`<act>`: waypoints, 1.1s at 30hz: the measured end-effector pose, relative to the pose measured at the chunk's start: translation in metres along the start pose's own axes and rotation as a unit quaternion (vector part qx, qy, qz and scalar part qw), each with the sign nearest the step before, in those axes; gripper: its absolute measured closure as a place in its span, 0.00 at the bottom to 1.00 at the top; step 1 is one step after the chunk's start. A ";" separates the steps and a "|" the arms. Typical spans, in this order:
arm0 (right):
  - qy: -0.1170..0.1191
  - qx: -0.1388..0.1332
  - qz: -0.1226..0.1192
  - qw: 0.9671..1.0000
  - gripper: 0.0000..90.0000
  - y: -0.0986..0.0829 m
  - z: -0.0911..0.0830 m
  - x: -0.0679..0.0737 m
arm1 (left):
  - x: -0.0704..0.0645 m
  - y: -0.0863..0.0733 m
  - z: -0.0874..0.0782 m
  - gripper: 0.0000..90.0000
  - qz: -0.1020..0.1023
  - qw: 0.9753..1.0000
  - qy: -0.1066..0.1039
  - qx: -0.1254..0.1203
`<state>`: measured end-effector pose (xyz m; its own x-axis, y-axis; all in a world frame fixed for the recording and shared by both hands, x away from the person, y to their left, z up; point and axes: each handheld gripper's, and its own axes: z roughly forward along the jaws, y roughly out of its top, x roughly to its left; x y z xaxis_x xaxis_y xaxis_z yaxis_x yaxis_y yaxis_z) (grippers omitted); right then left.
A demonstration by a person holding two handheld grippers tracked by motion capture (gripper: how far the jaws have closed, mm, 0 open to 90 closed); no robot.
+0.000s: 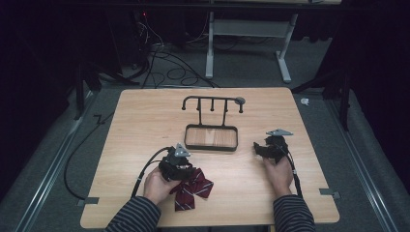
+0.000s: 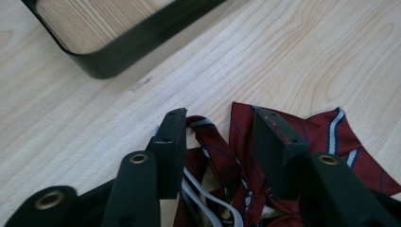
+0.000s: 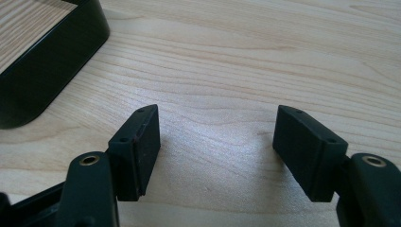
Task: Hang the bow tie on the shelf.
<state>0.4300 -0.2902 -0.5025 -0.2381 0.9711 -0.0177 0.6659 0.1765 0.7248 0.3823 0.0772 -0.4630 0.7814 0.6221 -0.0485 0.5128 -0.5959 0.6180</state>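
Note:
A dark red bow tie [image 1: 194, 186] with white and navy stripes lies on the wooden table [image 1: 145, 125] near its front edge. My left gripper [image 1: 186, 169] is low over the tie's left part. In the left gripper view the jaws stand apart on either side of the bow tie [image 2: 231, 142], with its pale strap [image 2: 208, 198] between them, so the left gripper [image 2: 220, 137] is open. My right gripper [image 1: 261, 148] hovers at the right of the table. It is wide open in the right gripper view [image 3: 217, 142], with bare wood between its jaws.
A black stand with a hook bar [image 1: 212, 102] rises from a black-rimmed tray base [image 1: 211, 147] at the table's middle. The tray's rim [image 2: 127, 45] is just beyond the left jaws and its wall [image 3: 42, 61] left of the right jaws. Cables trail off the left.

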 end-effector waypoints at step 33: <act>0.000 0.000 0.000 1.000 0.38 0.000 0.000 0.000 | 0.007 0.015 -0.026 0.98 -0.016 0.998 -0.030 -0.045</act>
<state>0.4300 -0.2902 -0.5025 -0.2382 0.9711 -0.0172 0.6662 0.1762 0.7247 0.3869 0.0858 -0.4339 0.7872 0.6060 -0.1148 0.5054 -0.5271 0.6831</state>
